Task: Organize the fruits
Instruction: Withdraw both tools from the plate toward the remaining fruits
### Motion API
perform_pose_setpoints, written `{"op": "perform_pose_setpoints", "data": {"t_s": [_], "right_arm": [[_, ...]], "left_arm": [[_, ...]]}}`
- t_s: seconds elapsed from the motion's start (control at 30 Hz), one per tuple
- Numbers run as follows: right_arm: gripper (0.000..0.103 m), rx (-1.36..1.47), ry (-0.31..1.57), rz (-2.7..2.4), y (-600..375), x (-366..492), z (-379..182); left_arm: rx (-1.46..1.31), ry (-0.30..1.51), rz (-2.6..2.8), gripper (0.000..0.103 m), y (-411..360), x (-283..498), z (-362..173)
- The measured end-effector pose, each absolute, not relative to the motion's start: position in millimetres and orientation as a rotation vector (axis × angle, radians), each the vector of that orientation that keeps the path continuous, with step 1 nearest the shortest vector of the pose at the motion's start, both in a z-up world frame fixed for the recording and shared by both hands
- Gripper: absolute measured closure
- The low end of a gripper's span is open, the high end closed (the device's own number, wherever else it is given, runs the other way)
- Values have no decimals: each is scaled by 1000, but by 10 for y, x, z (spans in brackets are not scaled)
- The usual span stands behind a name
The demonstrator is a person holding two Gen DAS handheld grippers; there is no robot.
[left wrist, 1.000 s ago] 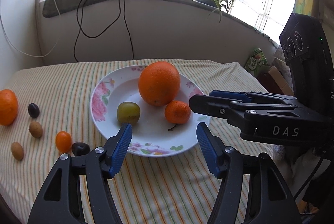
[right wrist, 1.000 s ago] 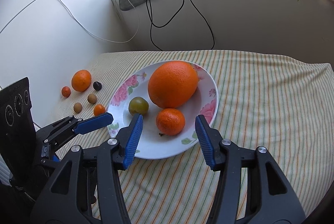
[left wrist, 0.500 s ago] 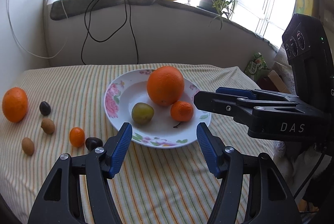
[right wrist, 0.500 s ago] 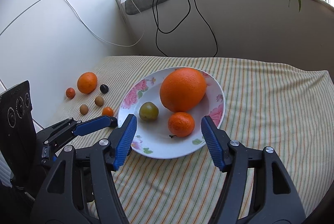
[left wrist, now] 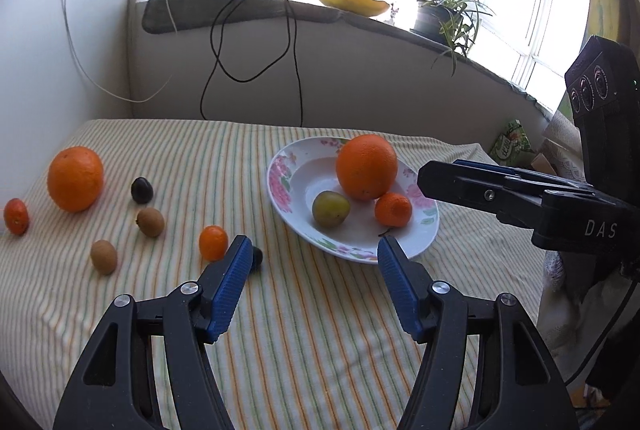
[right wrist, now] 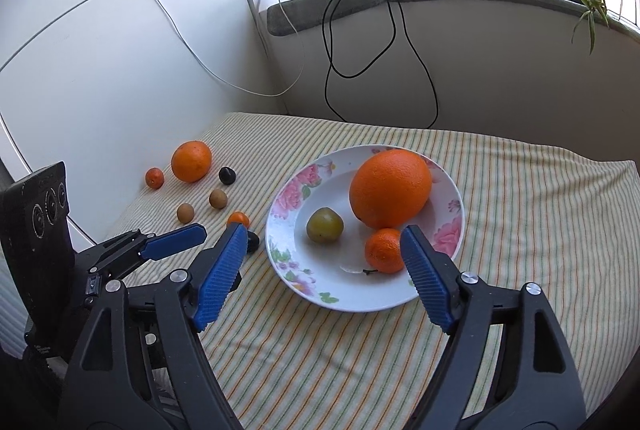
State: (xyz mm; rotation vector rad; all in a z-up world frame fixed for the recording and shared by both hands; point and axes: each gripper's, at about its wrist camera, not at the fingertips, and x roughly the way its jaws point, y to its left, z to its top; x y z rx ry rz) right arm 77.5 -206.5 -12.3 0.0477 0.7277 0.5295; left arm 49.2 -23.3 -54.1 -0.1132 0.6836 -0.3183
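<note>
Right hand-held gripper [right wrist: 320,246], jaws opening & empty, has pulled back w/ the left [left wrist: 312,254], spread empty: small mandarin [right wrist: 385,250] now sits on plate [right wrist: 280,250]; loose fruit left of plate remains.

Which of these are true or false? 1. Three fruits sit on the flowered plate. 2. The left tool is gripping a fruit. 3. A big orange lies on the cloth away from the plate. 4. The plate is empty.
1. True: the flowered plate holds a large orange, a small orange and a greenish fruit.
2. False: the left tool is open with nothing between its fingers.
3. True: a big orange lies on the striped cloth among smaller fruits.
4. False: it holds three fruits.
</note>
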Motion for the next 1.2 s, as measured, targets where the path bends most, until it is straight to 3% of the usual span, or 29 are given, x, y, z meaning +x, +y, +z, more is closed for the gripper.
{"op": "perform_pose_setpoints", "data": {"t_s": [0.4, 0.53, 1.2], "right_arm": [[21, 12, 737, 602, -1696, 833, -90], [8, 24, 762, 659, -1545, 897, -74], [8, 17, 880, 838, -494, 1380, -167]], "left_arm": [[-144, 661, -213, 28, 209, 421, -516], [-164, 656, -172, 28, 366, 416, -523], [-258, 644, -12, 25, 1217, 590, -608]]}}
